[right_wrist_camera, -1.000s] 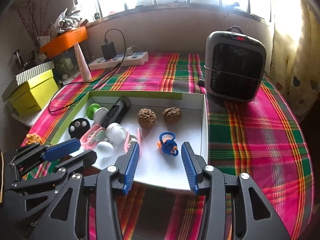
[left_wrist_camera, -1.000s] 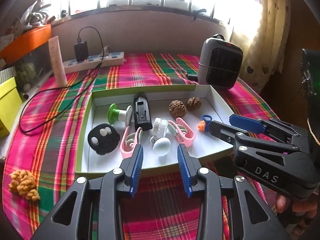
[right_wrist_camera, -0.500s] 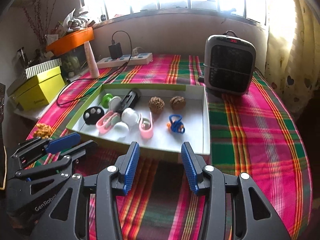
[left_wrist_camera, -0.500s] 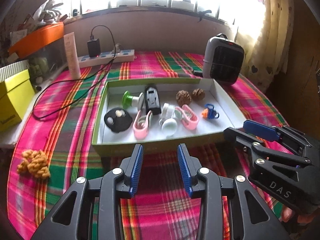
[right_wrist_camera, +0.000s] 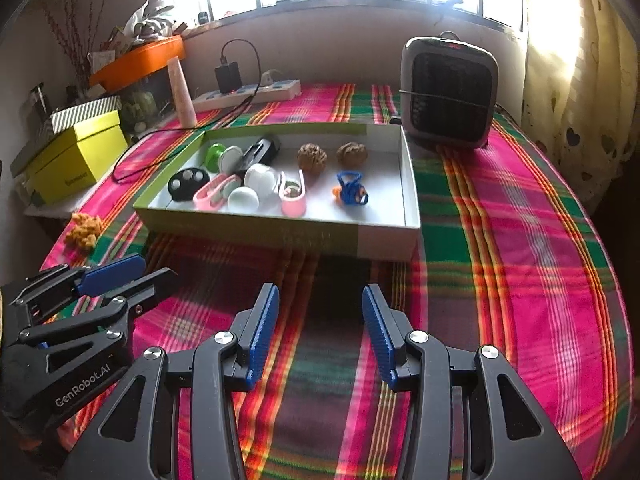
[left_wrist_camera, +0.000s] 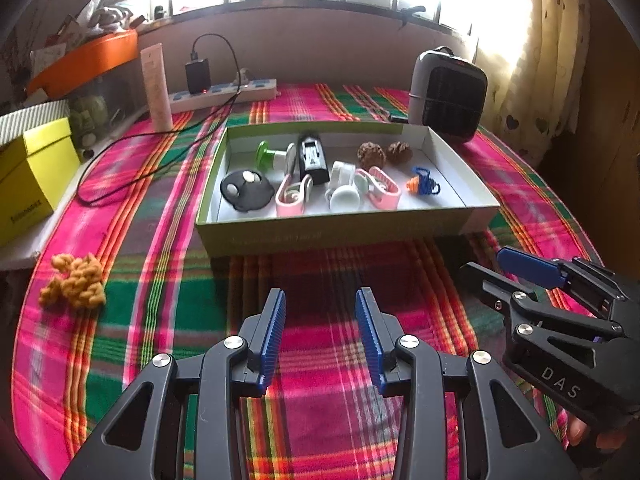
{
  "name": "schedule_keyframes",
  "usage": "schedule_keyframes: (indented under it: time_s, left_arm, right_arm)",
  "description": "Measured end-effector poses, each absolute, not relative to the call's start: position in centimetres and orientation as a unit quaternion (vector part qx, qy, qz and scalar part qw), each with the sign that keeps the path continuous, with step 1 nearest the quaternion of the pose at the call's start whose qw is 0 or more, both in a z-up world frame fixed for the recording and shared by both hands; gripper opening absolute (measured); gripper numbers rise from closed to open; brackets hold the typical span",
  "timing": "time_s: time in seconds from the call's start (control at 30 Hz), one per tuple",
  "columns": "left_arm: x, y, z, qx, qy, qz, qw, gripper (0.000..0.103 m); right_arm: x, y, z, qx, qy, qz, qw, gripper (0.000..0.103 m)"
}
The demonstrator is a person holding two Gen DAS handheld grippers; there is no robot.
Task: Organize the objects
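- Here, a crumpled mustard-yellow knitted lump (left_wrist_camera: pixel 74 282) lies alone on the pink-and-green plaid tablecloth (left_wrist_camera: pixel 328 344), left of everything.
- Left gripper (left_wrist_camera: pixel 320 332): blue pads spread, nothing between them.
- Beyond, the shallow green-and-white cardboard box (left_wrist_camera: pixel 340 232) holds small trinkets.
- Right gripper (right_wrist_camera: pixel 318 330): likewise spread, empty, over bare cloth.

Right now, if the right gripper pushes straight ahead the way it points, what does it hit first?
Most likely the plaid tablecloth: the right gripper, open and empty, tilts down at bare cloth short of the shallow box. Depth is uncertain; a flatter path would reach the box's near wall.
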State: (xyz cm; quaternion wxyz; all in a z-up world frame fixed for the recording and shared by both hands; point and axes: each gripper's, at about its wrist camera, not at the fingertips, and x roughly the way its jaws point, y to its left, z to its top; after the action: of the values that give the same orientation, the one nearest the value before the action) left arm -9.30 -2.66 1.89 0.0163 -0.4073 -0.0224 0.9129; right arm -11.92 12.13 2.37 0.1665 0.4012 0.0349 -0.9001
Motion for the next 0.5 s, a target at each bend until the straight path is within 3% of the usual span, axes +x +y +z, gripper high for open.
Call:
schedule_keyframes:
  time_s: [0.5]
  left_arm:
    - [-7.7,-2.7,0.2,-0.421,-0.02,0.907,0.003,0.037]
  right_arm:
    - [-10.3,12.6,1.3,0.416,0.051,-0.898,0.134,0.045]
